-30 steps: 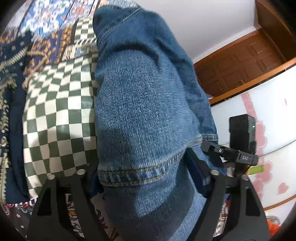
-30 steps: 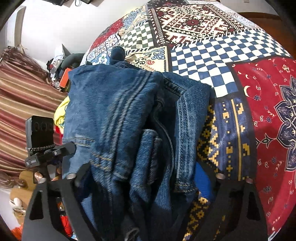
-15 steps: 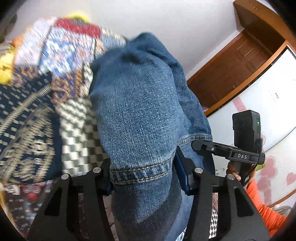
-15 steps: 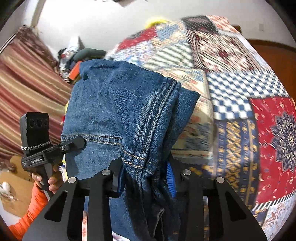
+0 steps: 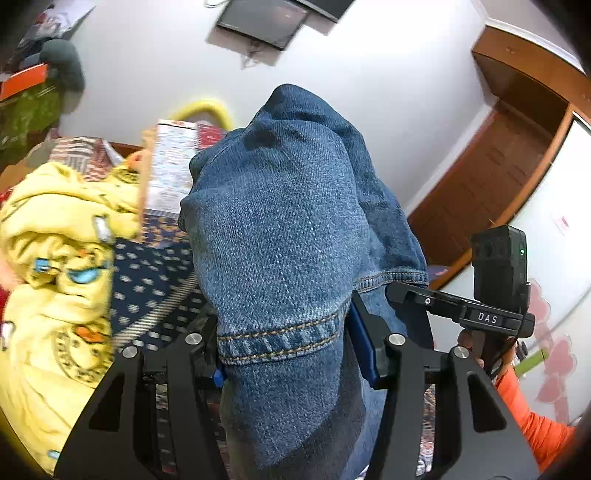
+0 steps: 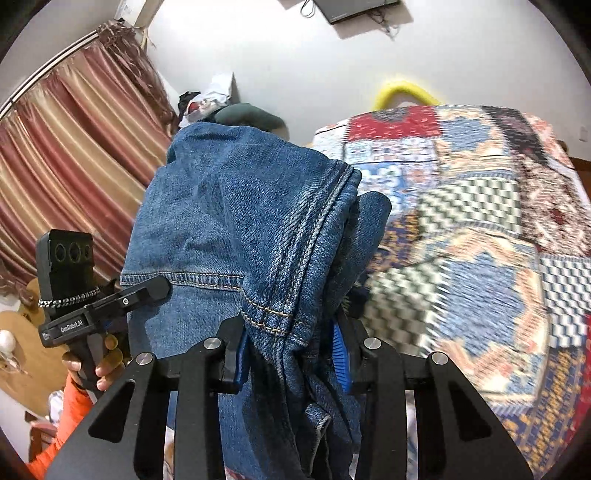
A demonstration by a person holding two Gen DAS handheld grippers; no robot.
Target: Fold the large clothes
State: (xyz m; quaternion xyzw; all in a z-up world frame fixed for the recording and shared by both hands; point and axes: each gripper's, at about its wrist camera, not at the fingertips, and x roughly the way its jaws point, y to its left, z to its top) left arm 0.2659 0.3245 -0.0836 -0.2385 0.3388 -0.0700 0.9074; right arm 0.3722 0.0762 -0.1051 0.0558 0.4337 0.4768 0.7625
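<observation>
A pair of blue jeans [image 5: 280, 229] hangs lifted between both grippers, above the patchwork bedspread [image 6: 480, 236]. My left gripper [image 5: 291, 343] is shut on a hemmed, stitched edge of the denim, which bulges up over its fingers. In the right wrist view, my right gripper [image 6: 290, 350] is shut on a bunched seam of the jeans [image 6: 236, 229], blue pads pressing from both sides. Each wrist view also shows the other gripper at the frame's edge: the right one [image 5: 406, 291] and the left one [image 6: 162, 290], each held by a hand in an orange sleeve.
A yellow printed garment [image 5: 55, 280] lies heaped on the bed at the left. Striped curtains [image 6: 74, 155] hang at the left, a wooden door [image 5: 491, 181] stands at the right. A dark screen [image 5: 266, 18] is mounted on the white wall. Clutter is piled behind the bed.
Both grippers have closed on the jeans and lifted them off the bed. The views have tilted up, so the wall and room show where the bedspread filled the frames.
</observation>
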